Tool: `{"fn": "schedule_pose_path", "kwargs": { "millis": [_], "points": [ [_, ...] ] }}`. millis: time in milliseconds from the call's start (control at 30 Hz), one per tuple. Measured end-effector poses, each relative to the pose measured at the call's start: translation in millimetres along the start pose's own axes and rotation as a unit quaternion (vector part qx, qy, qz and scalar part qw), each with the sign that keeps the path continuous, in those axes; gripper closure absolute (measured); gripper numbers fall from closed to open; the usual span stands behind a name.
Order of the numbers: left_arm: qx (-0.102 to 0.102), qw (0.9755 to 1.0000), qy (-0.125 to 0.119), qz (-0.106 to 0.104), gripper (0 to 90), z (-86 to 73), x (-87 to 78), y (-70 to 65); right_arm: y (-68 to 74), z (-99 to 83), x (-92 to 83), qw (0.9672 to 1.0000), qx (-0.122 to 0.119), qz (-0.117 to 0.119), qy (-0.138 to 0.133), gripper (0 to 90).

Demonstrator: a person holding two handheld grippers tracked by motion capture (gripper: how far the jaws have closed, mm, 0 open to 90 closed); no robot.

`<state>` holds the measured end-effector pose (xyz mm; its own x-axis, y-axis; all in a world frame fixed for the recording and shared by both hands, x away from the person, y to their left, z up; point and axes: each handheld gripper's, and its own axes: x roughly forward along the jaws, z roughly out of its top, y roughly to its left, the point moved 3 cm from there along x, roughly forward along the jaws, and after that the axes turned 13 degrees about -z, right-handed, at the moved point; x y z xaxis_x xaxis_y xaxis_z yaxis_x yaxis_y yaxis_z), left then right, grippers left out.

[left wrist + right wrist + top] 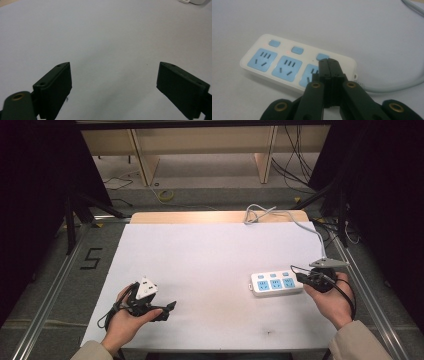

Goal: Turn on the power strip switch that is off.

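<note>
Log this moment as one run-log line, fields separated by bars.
left gripper: open, over bare table | right gripper: shut, tips above power strip, by its rightmost switch | contact: unclear

— Left hand?
— Low at the near left, palm up, wrapped around the left gripper. Jaws wide apart, nothing between them, pointed right across the tabletop.
— And the right hand?
— At the near right, forearm in from the bottom edge, gripping the right gripper from behind. Jaws pressed flat together, tips aimed left and down. Grey plate on top, cable looping over the wrist.
</note>
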<state>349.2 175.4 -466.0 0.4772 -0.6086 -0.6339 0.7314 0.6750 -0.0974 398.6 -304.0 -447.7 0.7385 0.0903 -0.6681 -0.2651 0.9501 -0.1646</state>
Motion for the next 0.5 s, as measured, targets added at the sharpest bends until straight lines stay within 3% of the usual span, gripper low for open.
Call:
{"fn": "schedule_pose_path", "kwargs": {
  "millis": [500],
  "points": [
    [-0.001, 1.0000, 0.002, 0.003, 12.5, -0.5, 0.2, 0.6, 2.7, 4.7, 5.5, 0.9999, -0.009, 0.001, 0.009, 90.0]
  ]
}}
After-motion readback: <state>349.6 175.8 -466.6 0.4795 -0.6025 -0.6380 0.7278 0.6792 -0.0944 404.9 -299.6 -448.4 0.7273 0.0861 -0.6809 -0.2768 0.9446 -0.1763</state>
